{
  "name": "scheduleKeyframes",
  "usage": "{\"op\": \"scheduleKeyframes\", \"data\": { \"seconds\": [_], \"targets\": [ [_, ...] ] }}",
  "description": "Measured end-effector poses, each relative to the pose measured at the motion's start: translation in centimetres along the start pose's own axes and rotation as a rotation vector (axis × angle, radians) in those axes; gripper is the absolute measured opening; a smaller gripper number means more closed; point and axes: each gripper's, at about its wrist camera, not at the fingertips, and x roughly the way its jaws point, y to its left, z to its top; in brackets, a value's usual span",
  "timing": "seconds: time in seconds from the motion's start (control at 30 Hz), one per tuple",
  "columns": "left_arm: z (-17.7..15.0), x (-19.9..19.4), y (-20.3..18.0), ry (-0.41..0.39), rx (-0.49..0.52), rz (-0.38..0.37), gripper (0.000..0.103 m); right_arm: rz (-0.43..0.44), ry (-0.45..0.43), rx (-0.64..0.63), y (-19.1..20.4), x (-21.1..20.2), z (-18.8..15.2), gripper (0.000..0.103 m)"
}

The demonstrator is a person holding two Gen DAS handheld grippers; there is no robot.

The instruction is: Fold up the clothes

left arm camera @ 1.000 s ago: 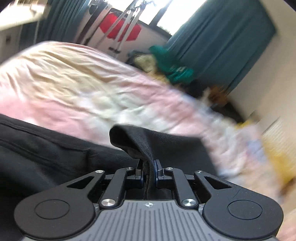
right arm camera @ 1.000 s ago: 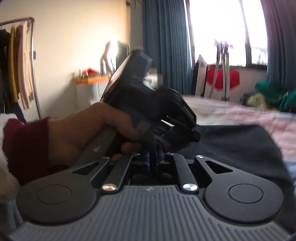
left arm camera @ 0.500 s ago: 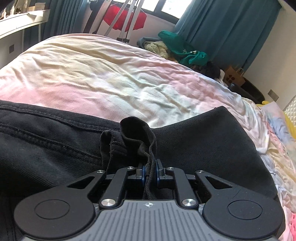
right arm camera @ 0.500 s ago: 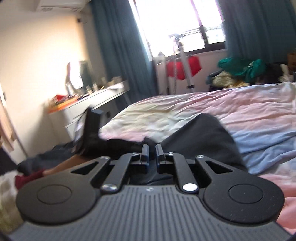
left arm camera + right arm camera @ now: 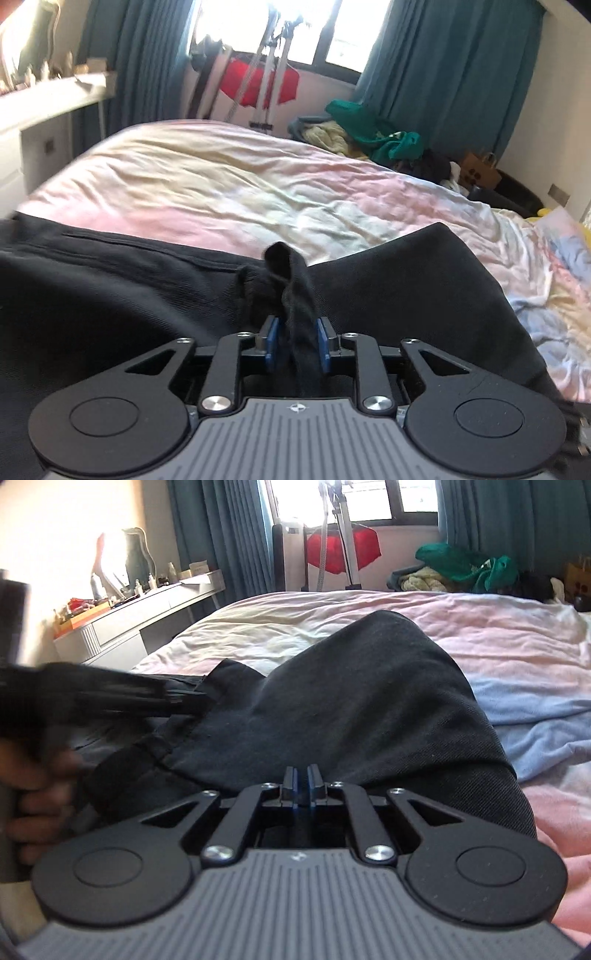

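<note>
On the bed (image 5: 258,192) the black garment (image 5: 388,295) lay spread, my left fingers (image 5: 294,341) slightly parted around a bunched ridge, right fingers (image 5: 303,782) closed on nothing visible, so the loose grip could've slipped.

Daylight pours through the window (image 5: 258,29), blown out to white glare. Fisheye bending curves the curtains (image 5: 454,74) at the edges. The left gripper (image 5: 188,701) is smeared by motion blur.
</note>
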Motion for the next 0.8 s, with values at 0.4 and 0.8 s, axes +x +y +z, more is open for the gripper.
{"op": "scheduleKeyframes", "data": {
  "seconds": [0.4,0.8],
  "targets": [
    [-2.9,-13.1,9.2,0.050,-0.317,0.050,0.083,0.005,-0.012,0.030,-0.4,-1.0,0.2,0.008],
    [-6.1,-17.3,19.0,0.110,-0.846,0.049,0.084,-0.035,-0.016,0.042,1.0,-3.7,-0.4,0.010]
  ]
}}
